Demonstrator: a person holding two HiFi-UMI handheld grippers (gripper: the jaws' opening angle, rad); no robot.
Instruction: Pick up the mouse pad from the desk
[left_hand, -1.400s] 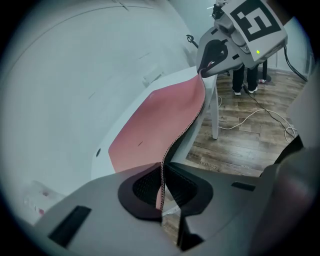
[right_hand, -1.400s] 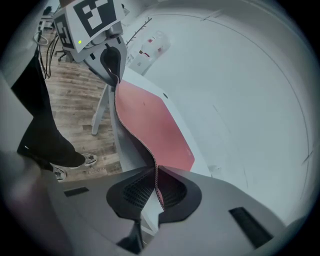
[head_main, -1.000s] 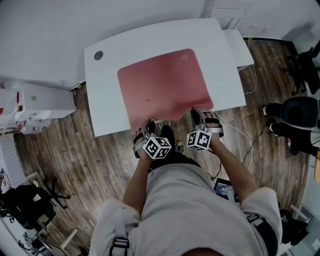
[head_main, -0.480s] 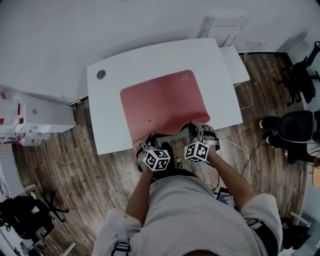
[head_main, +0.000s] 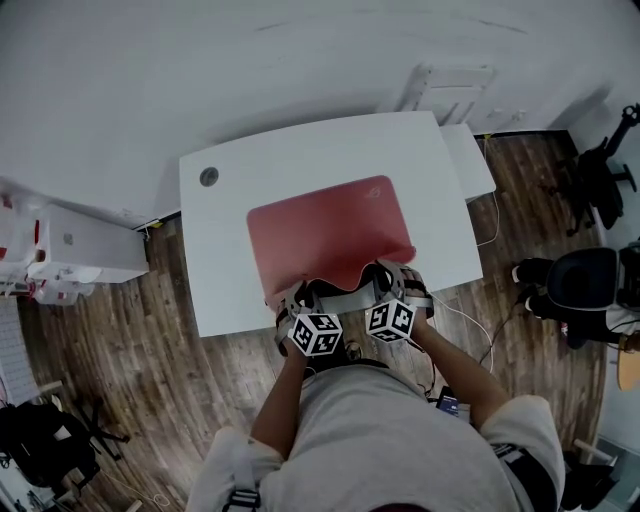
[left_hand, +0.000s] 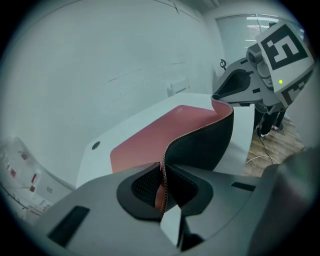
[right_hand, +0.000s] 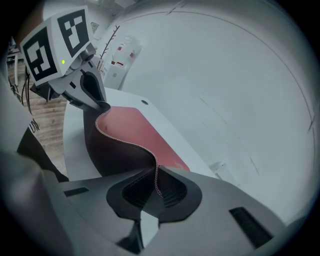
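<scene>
Here, both tongs are clamped on the near edge of the red mouse pad (head_main: 330, 232), which lies on the white surface (head_main: 225, 255) in front of the person. In the left gripper view, the left tongs (left_hand: 162, 184) are clenched on the pad's stitched rim, which stands on edge between the two ribbed pads. In the right gripper view, the right tongs (right_hand: 157, 186) pinch the same rim in the same way at the pad's other near corner. Between the two grips the raised edge bows in a loose curve and shows its black underside, while the far part of the pad lies flat on the surface with its red face up. From the head view, the two tongs sit close together at the surface's near edge, each with its marker cube (head_main: 316, 334) turned toward the camera. A round cable hole (head_main: 208, 177) sits in the far left corner of the surface, well apart from the pad. On the wooden floor (head_main: 150, 340) round the surface stand a white cabinet (head_main: 85, 250) at the left and a dark office chair (head_main: 590, 280) at the right, and a light cable (head_main: 470, 312) trails across the floor.
</scene>
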